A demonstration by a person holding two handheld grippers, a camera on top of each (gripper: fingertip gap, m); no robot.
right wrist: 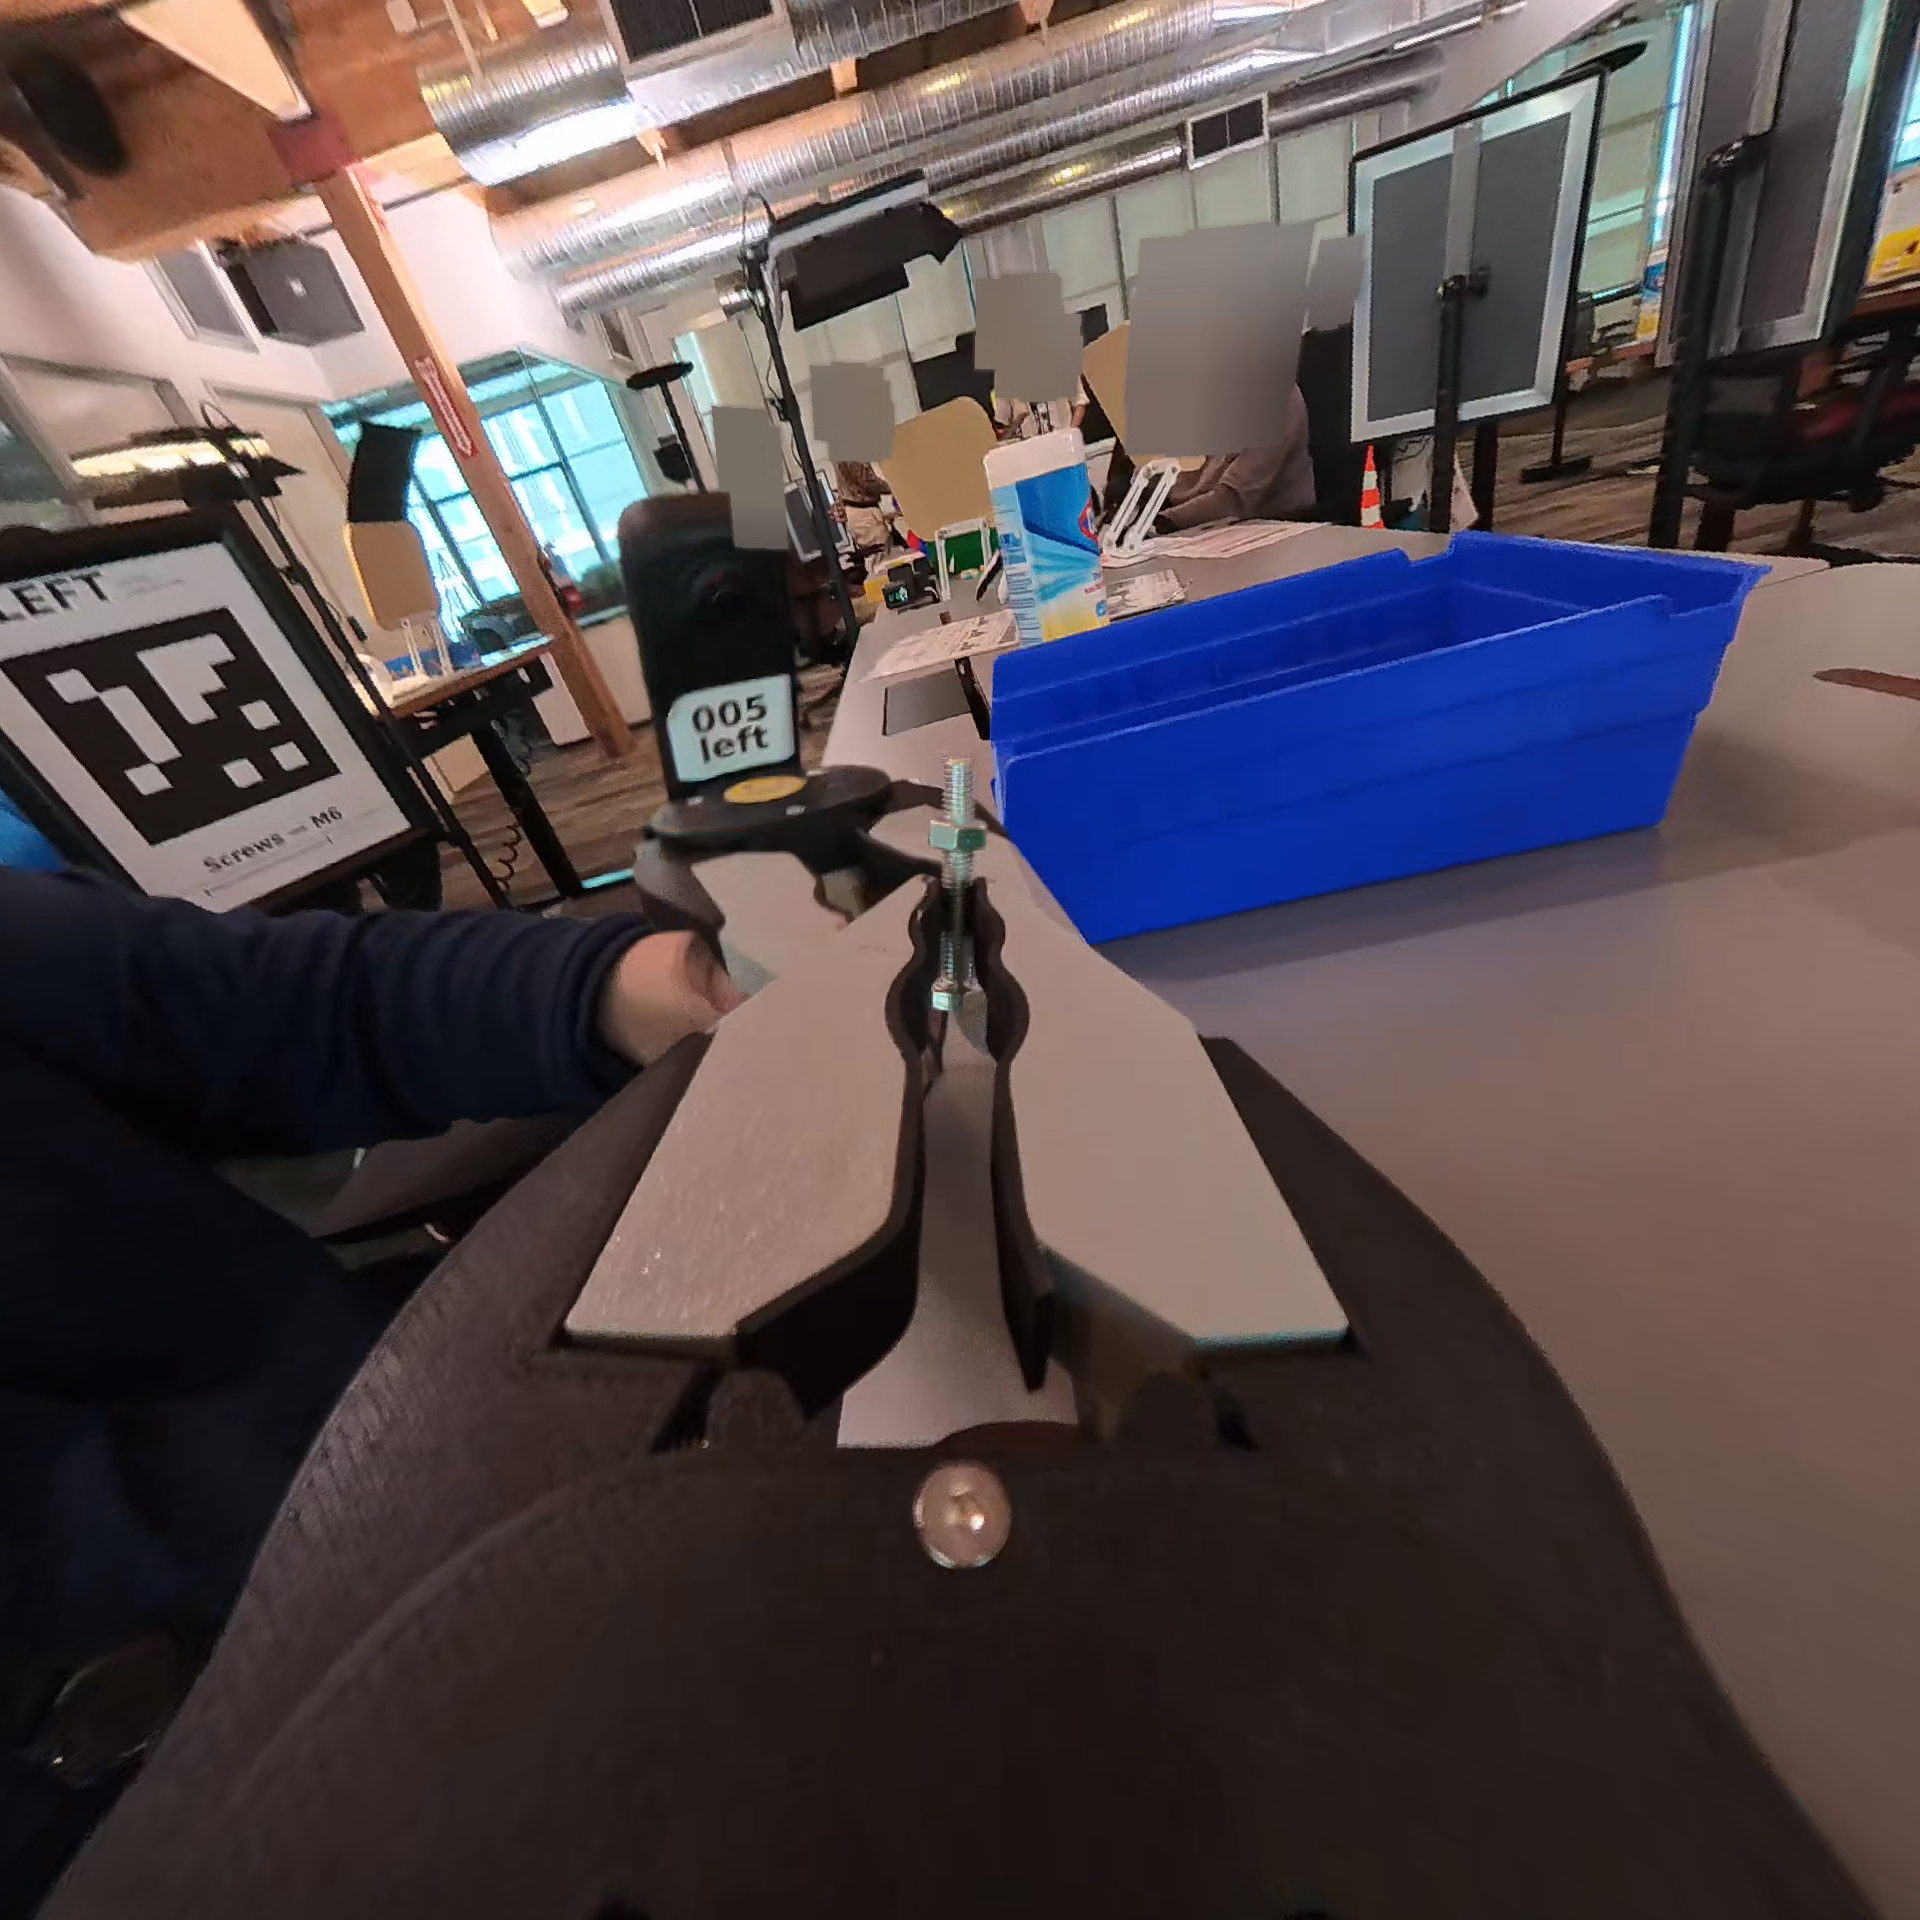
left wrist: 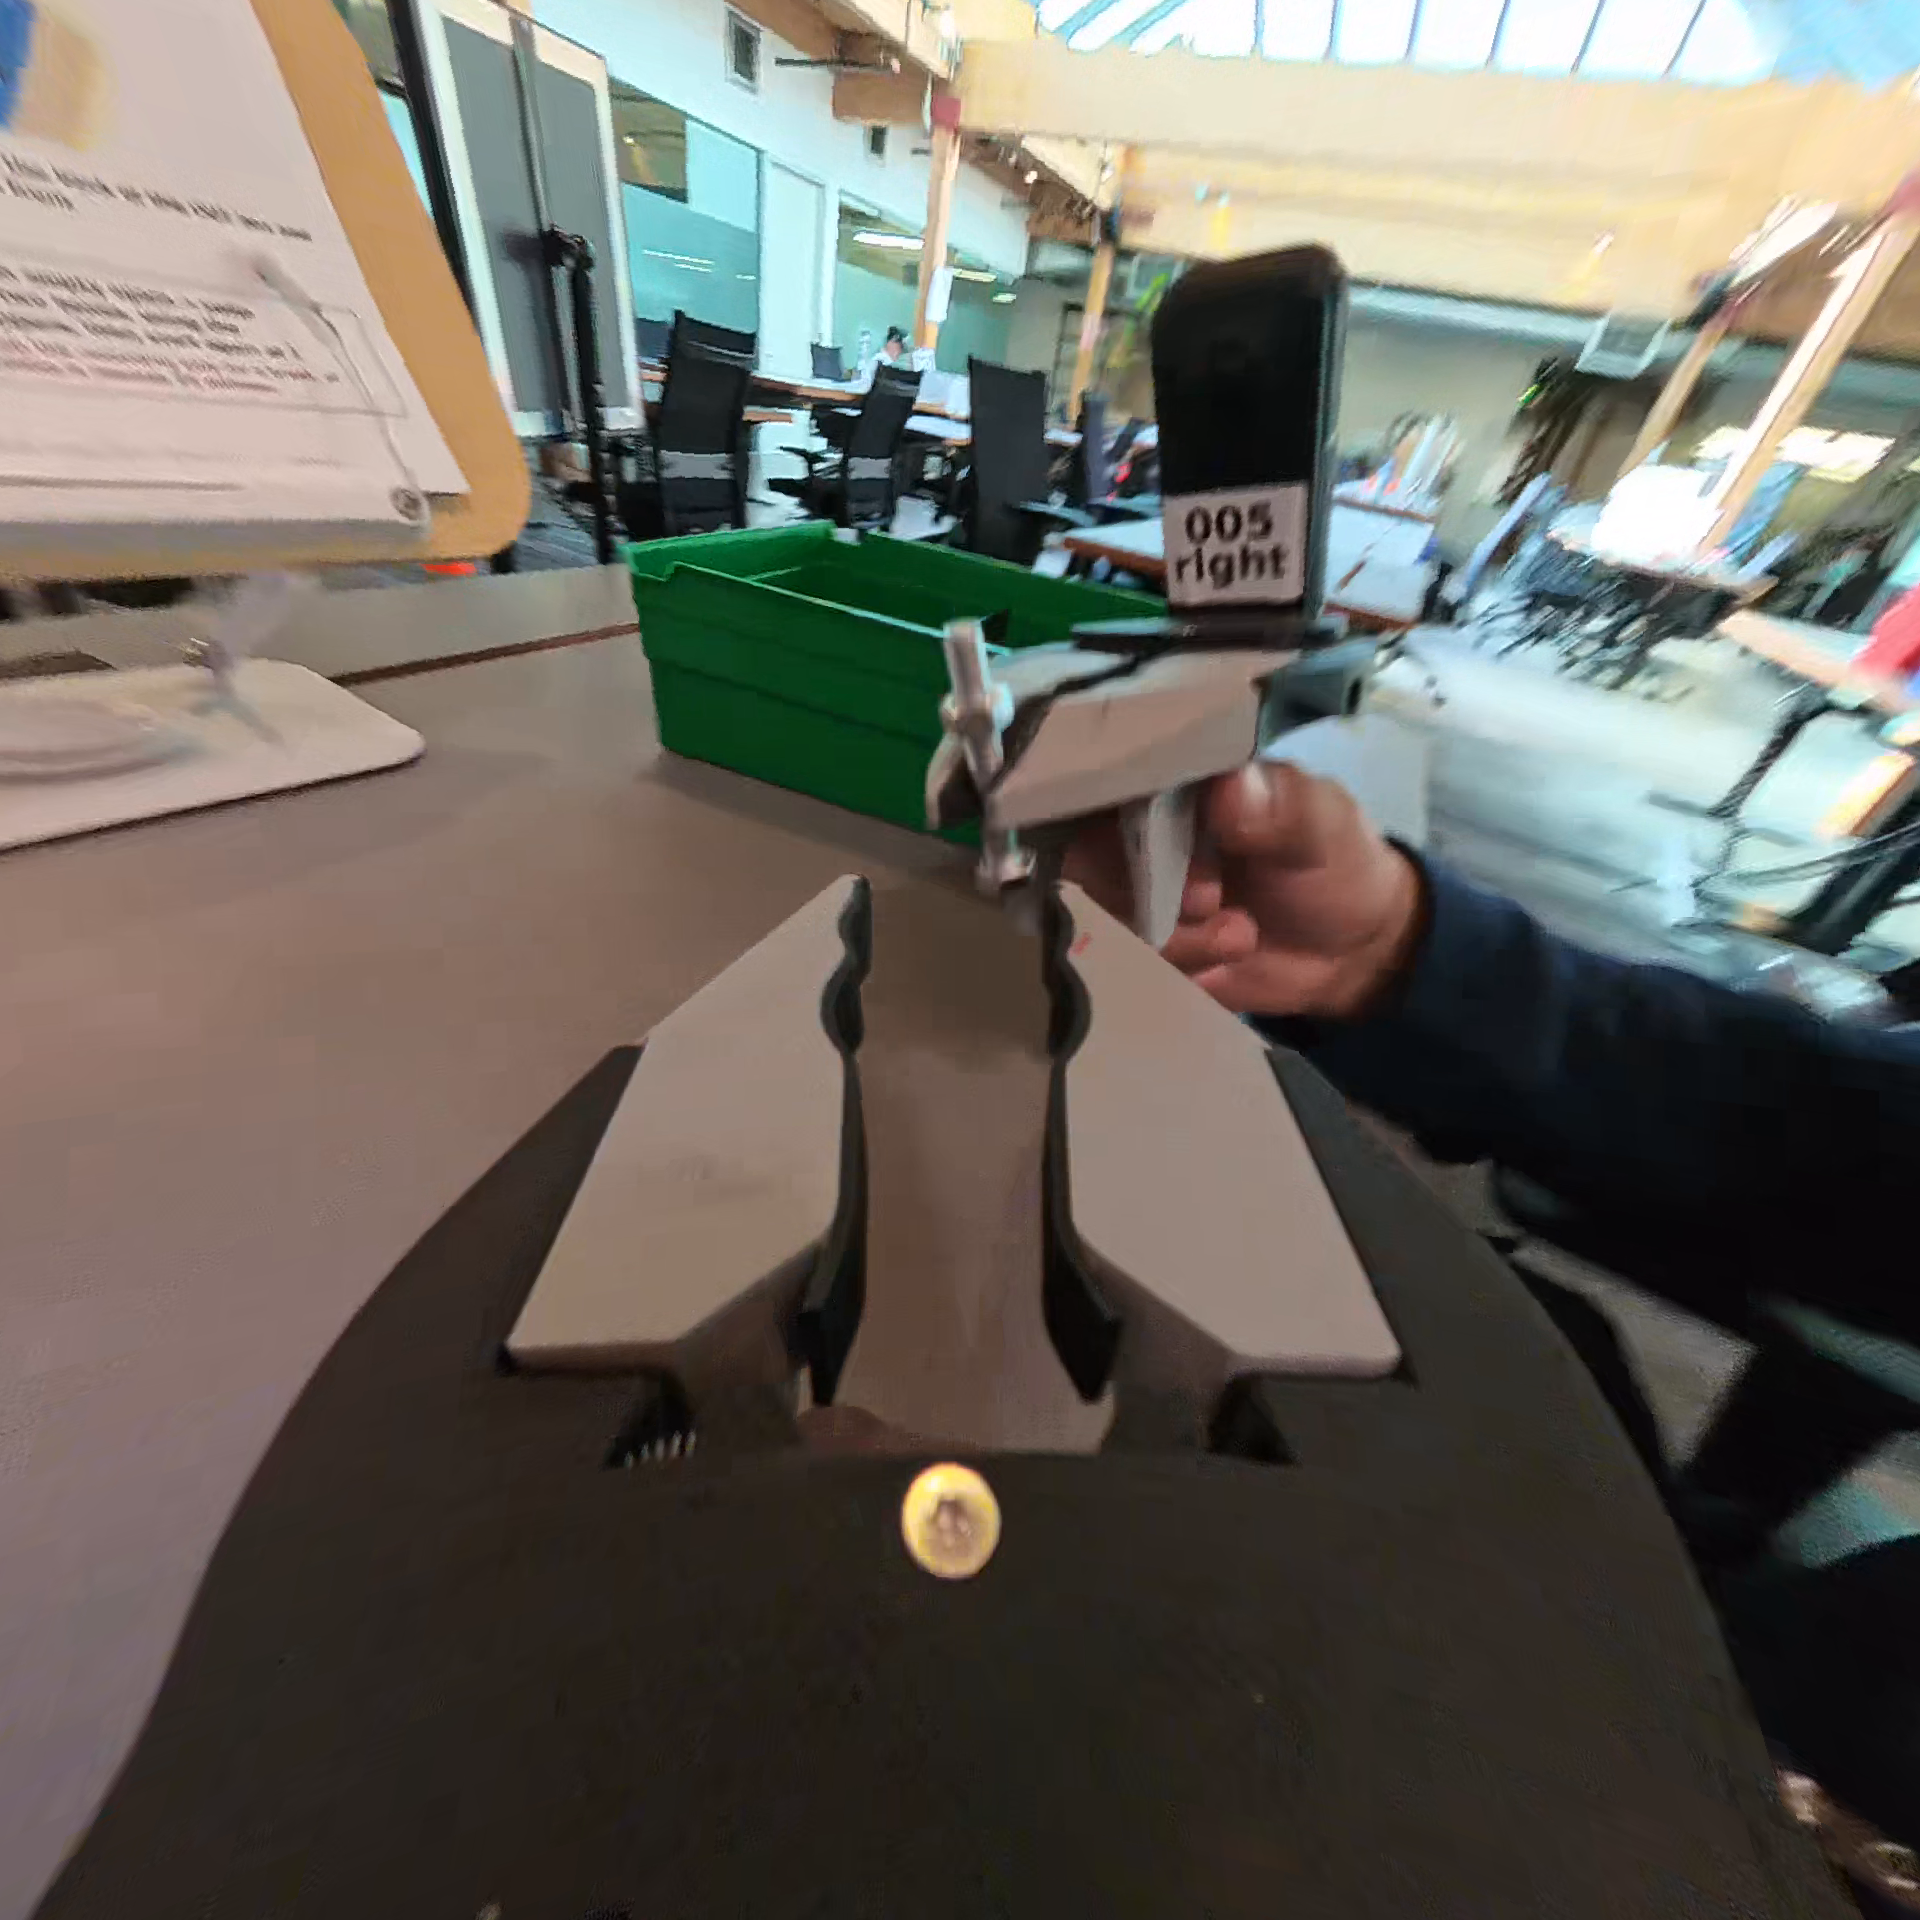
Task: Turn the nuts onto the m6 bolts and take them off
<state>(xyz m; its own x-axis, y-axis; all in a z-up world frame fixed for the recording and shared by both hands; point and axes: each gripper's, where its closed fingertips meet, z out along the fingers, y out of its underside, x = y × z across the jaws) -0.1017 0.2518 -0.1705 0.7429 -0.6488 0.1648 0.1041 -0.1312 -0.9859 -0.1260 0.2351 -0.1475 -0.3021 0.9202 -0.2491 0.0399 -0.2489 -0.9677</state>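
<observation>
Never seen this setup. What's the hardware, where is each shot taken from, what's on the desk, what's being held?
No robot here: a person holds a handheld two-finger gripper in each hand, with a camera on each looking along its fingers.

In the left wrist view, the left gripper is open and empty; across from it is the right gripper, with a green bin behind on the grey table.

In the right wrist view, the right gripper is shut on an upright bolt with a nut on its thread. A blue bin sits beside it.

2 wrist cams, facing, sharing bolt [right wrist: 954,883]
</observation>
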